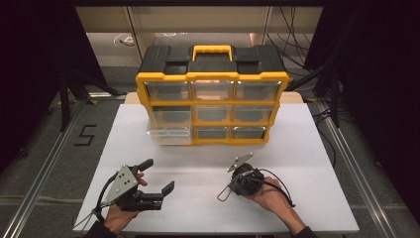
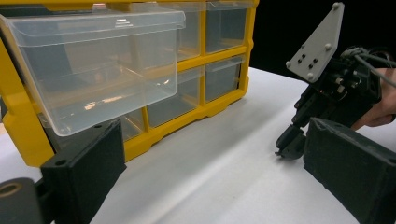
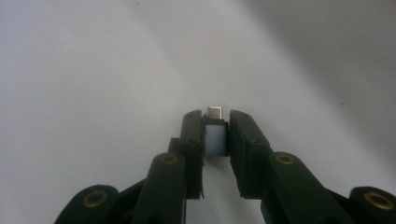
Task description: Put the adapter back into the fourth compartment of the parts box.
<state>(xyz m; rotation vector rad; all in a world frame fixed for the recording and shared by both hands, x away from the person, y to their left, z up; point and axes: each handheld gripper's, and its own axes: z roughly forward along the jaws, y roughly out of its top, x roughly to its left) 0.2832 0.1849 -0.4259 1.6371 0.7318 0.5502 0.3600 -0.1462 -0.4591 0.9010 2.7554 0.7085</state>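
White plastic, small and block-shaped with a short metal tip, sits clamped between the right tongs [image 3: 215, 135]; this little adapter-like piece [image 3: 215, 136] is held low over the white counter [image 1: 297, 148]. Ahead and to the left of those tongs stands the yellow-and-black organiser box with clear drawers [image 1: 210, 94], and one clear plastic drawer [image 2: 98, 70] at its lower left corner is already pulled out, directly ahead of the left tongs [image 1: 157, 179], which stand wide apart and empty. So the pick and the drawer opening look done; carrying the piece over and dropping it in appears to be left, then closing. Bare counter lies between both tongs and the box, giving free passage. The drawer's front lip must be cleared from above, and the counter's near edge lies just behind both hands.
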